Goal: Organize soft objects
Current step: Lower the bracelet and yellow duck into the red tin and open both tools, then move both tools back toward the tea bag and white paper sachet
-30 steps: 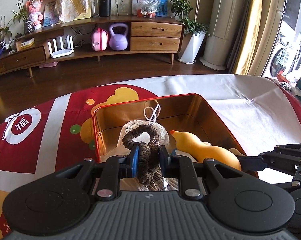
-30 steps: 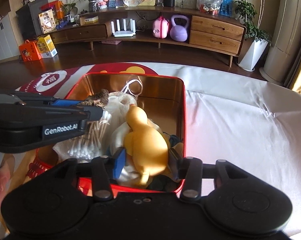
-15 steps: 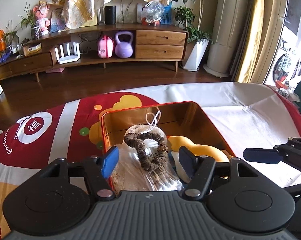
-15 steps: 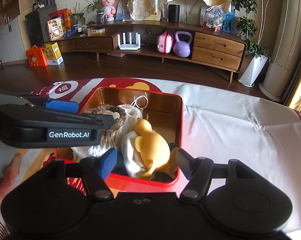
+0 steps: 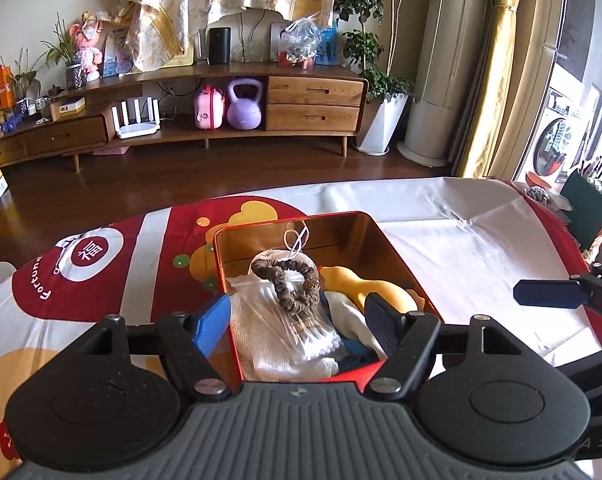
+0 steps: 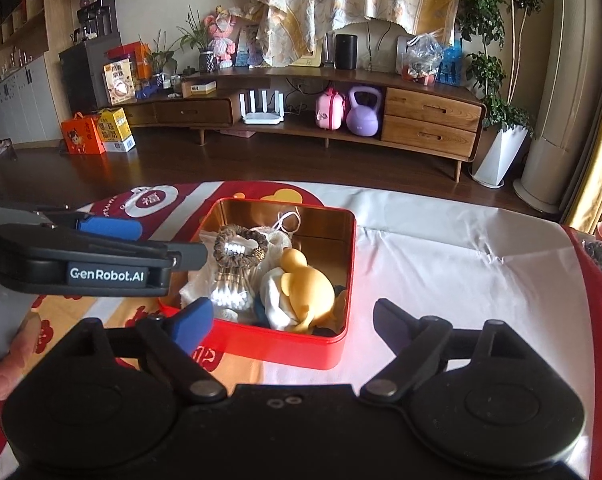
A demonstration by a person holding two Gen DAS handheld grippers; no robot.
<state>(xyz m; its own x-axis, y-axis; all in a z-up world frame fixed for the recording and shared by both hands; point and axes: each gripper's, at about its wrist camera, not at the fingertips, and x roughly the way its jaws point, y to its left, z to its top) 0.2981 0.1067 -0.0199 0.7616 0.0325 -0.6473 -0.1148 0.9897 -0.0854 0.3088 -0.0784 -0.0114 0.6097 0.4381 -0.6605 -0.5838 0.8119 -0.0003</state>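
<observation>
A red tin with a gold inside stands on the tablecloth and holds the soft things. A brown scrunchie lies on top of a bag of cotton swabs, in front of a white mesh pouch. A yellow rubber duck rests on white cloth at the right. My left gripper hovers over the tin's near edge, its jaws opening and touching nothing. In the right wrist view, my right gripper stands before the tin, jaws opening, apart from the duck and scrunchie.
The red and white tablecloth covers the table. A person's fingertip shows at the lower left. A dark green box stands at the table's right edge. A wooden sideboard lines the far wall across the floor.
The left gripper let go of the scrunchie and the right one let go of the duck. Both opened wide and drew back and up from the tin.
</observation>
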